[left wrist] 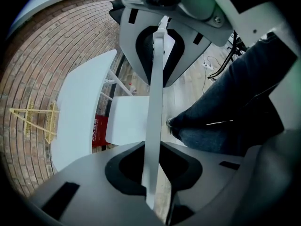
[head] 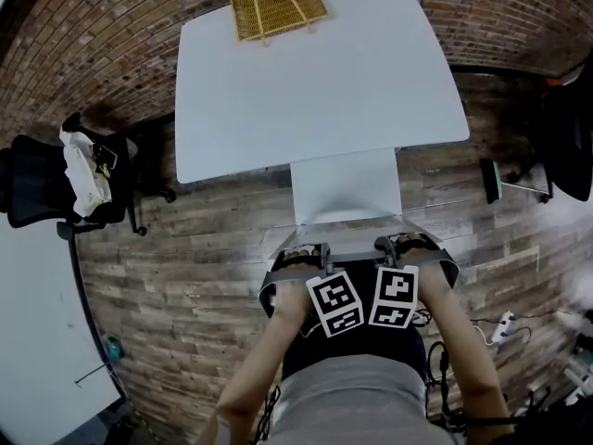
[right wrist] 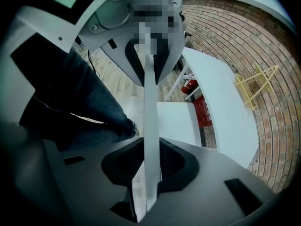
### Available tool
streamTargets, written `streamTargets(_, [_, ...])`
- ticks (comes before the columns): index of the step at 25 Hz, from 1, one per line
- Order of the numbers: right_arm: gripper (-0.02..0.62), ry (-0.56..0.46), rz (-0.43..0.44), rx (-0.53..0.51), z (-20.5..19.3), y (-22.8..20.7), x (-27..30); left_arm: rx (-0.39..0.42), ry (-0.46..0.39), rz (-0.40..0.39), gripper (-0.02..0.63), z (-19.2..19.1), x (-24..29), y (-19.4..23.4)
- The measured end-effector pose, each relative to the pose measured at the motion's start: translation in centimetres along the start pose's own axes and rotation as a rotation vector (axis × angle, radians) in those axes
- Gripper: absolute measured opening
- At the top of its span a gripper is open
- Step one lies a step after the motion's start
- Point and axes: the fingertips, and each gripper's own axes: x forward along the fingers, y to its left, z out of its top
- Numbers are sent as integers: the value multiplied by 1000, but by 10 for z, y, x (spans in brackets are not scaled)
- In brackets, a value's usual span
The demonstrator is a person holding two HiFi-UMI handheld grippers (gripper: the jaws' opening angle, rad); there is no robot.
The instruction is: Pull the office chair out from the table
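At the near edge of the white table (head: 315, 82), the office chair (head: 347, 188) stands with its seat showing just in front of the tabletop and its backrest toward the person. The left gripper (head: 309, 251) and right gripper (head: 398, 247) point down side by side onto the backrest's top rim (left wrist: 155, 102). Each pair of jaws is pinched on that thin pale edge, as both gripper views show (left wrist: 153, 173) (right wrist: 150, 173).

Risks, as judged from this position:
- **Slipping:** the rim is narrow and smooth, so a sharp tug could pull it out of the pads.
- **Swivelling:** uneven pull between the hands would probably turn the chair instead of rolling it straight.
- **Obstruction:** the person's legs (left wrist: 225, 112) are close behind the chair, and the power strip (head: 501, 326) and cables lie on the plank floor (head: 185, 295) nearby, where they could block or snag it.
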Motion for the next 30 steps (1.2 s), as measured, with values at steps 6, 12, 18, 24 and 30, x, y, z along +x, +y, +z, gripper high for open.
streamTargets(6, [84, 9, 10, 9, 3, 28, -3, 19, -1, -2, 84, -5, -5, -27])
streamTargets(12, [84, 22, 8, 28, 13, 51, -4, 47, -10, -2, 83, -16, -9, -48])
streamTargets(18, [84, 36, 9, 47, 14, 59, -4, 57, -8, -4, 83, -18, -10, -57])
streamTargets(24, [84, 34, 14, 48, 10, 76, -7, 60, 6, -3, 83, -17, -13, -73])
streamTargets(30, [84, 26, 21, 17, 8, 101, -12, 31, 25, -3, 83, -17, -18, -99])
